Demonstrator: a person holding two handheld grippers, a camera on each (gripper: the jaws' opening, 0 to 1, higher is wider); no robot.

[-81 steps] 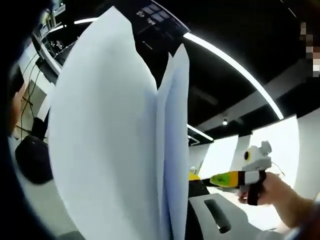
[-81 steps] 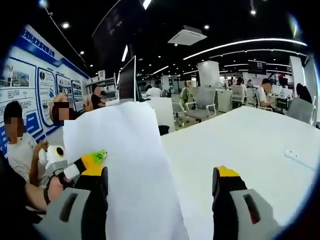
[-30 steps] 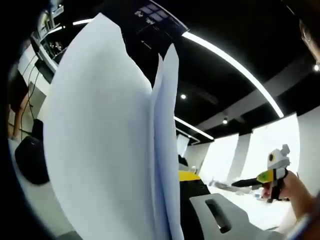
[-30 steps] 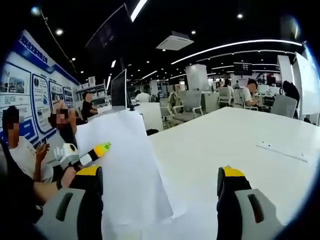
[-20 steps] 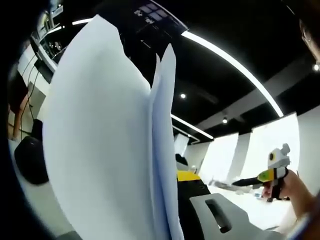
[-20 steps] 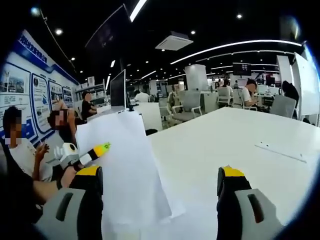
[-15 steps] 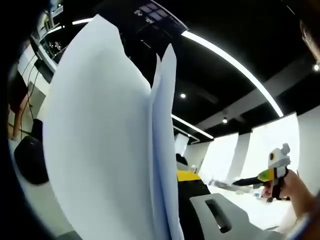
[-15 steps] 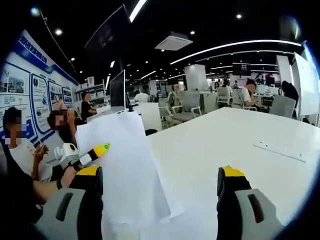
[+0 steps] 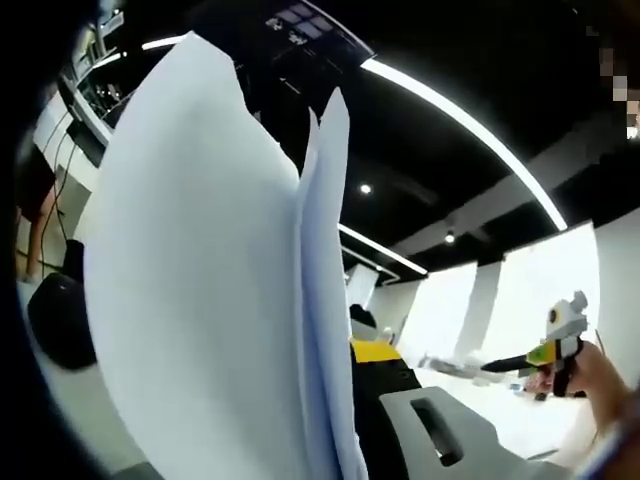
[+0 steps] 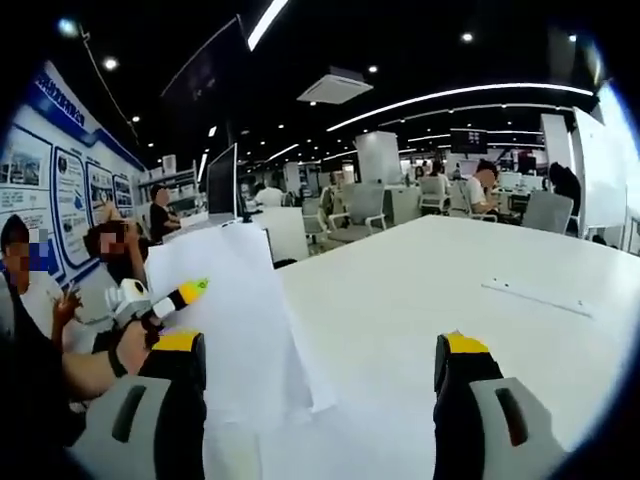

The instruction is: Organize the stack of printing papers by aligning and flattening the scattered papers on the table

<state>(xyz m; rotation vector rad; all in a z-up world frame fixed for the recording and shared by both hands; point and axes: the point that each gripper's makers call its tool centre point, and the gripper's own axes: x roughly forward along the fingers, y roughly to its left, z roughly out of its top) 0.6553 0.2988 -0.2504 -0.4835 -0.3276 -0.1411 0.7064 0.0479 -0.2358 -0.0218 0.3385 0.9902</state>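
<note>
Right gripper view: white bench (image 10: 440,300) runs from centre out to 3 o'clock. Blue-and-white wall panels (image 10: 55,190) at 9 o'clock carry print too small to read; no other writing legible. Sheets of white printing papers (image 10: 235,320) stand upright at 8 o'clock on the bench edge, lower edge near the bench top. A thin white strip (image 10: 535,297) lies flat on the bench at 3 o'clock, well apart from the papers.

Left gripper view: the papers (image 9: 210,290) rise close to the lens from 6 to 11 o'clock, fanned into at least two layers. Left gripper (image 9: 335,440) is pinching them at the bottom; one grey, yellow-tipped jaw shows beside the sheets at 5 o'clock.

Right gripper (image 10: 318,350): jaws spread wide, holding nothing, above bare bench. It also shows at 4 o'clock in the left gripper view (image 9: 540,356), in a hand (image 9: 590,375). The left gripper (image 10: 165,298) appears at 9 o'clock in the right gripper view against the papers.
</note>
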